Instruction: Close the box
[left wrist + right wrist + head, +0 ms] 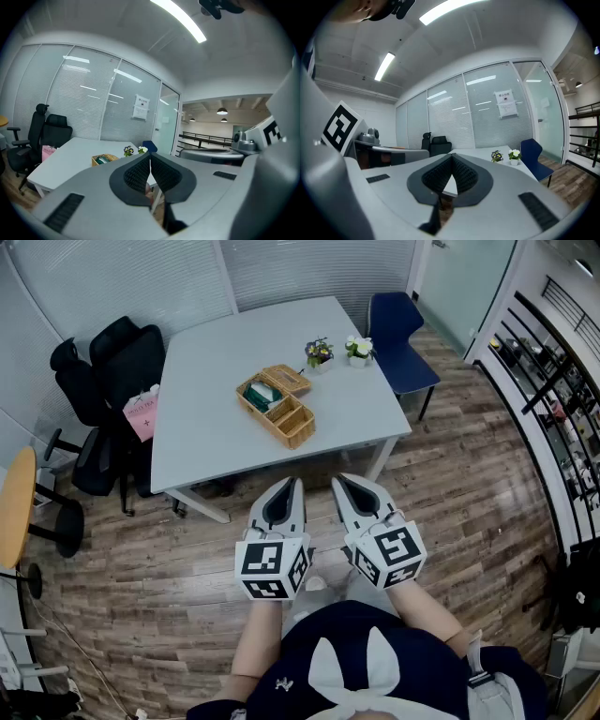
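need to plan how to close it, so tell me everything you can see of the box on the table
The box is a tan, woven-looking oblong basket that lies diagonally near the middle of the white table. Inner walls split it into compartments, and one toward the far end holds a teal thing. Its woven lid is open, folded back at the far side. The box sits flat, and only the table touches it. Two flower pots stand apart beyond it.

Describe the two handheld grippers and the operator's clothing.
Left gripper and right gripper: pale grey tapered shells, black ribbed pads, black slotted insets, each carrying a white cube with black square markers. No cables visible. Clothing: navy top with white bow-shaped panel.
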A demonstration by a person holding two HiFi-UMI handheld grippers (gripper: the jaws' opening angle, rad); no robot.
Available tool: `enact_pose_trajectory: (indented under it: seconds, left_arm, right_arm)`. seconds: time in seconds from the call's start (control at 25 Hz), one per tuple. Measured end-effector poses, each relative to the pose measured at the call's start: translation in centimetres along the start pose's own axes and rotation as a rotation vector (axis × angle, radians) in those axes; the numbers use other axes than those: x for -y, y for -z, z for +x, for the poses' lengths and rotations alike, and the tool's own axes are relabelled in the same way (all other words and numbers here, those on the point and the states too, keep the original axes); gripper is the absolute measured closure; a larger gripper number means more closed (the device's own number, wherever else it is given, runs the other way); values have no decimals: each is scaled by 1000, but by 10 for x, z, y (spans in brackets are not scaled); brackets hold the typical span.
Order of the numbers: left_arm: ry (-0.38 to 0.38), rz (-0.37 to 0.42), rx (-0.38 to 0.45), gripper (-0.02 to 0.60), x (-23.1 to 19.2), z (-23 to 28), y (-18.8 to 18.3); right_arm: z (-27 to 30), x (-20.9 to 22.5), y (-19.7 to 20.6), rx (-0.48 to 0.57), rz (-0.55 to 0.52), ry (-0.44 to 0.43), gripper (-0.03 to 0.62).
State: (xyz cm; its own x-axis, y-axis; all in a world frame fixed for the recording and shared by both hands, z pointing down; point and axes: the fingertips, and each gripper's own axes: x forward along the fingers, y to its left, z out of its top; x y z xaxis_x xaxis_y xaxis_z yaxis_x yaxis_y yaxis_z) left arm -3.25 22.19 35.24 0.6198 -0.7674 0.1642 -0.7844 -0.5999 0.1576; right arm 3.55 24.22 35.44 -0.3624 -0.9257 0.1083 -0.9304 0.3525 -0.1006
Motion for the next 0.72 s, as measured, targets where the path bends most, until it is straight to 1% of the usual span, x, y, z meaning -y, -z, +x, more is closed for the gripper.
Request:
enact_pose_trajectory:
  seconds: [0.28,0.36,0.4,0.44,0.48,0.56,0.72]
  left_arm:
    - [10,-12,-6,555,-7,-5,7]
    - [15,-20,-14,555,-9,-3,11]
    - [19,-26,-19,555,-10,-2,12]
    - [22,-33,-24,557,-11,0,14]
    - [24,-41,-27,555,-13,3,15]
    - [24,-50,-33,555,-17,9,16]
    - [26,-43,-39,555,-22,23,13]
  right_arm:
    - [1,-4,4,25,49,7,591]
    - [3,-2,6,24,73,-3,591]
    - [4,-1,7,24,92,-11,561]
    - [5,1,7,24,109,-17,545]
    - [7,3,7,24,119,-19,546]
    - [11,8,6,23,129,-21,523]
    - [24,19,7,19,159,-36,452]
